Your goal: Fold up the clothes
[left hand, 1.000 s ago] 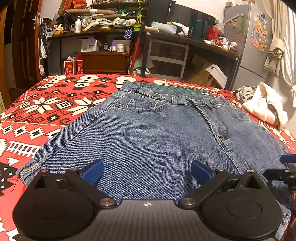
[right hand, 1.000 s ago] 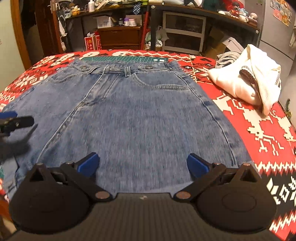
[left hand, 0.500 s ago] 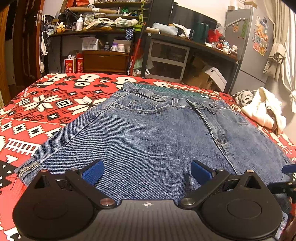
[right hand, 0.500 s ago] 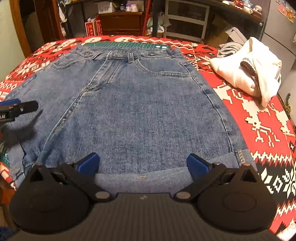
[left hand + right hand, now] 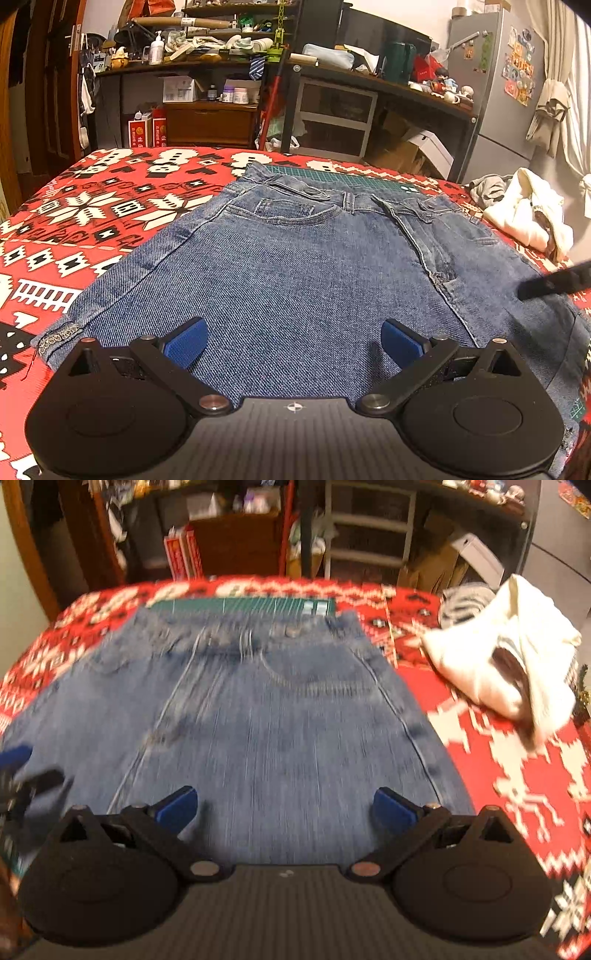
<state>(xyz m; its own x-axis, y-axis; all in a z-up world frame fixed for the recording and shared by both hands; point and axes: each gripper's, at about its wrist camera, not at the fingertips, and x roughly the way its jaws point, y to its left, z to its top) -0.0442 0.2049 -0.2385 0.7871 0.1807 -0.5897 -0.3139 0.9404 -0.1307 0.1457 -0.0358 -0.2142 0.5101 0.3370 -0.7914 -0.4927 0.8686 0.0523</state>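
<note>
We see the jeans lying flat on a red patterned cloth that covers the bench, waistband at the far end over a green mat; only the mat's far strip shows, with white print too small to read. The left gripper hangs low over the near hem, its blue fingers spread wide with denim showing between them, pinching nothing. The right gripper is likewise spread over the other leg; its view is smeared by motion, so whether its fingers touch the denim we cannot tell. A white garment lies crumpled on the cloth to the right of the jeans, apart from them, with a grey one just beyond it. Past the bench stand red boxes with lettering we cannot make out, a pump bottle on the shelf, and a fridge with stickers, none legible.
</note>
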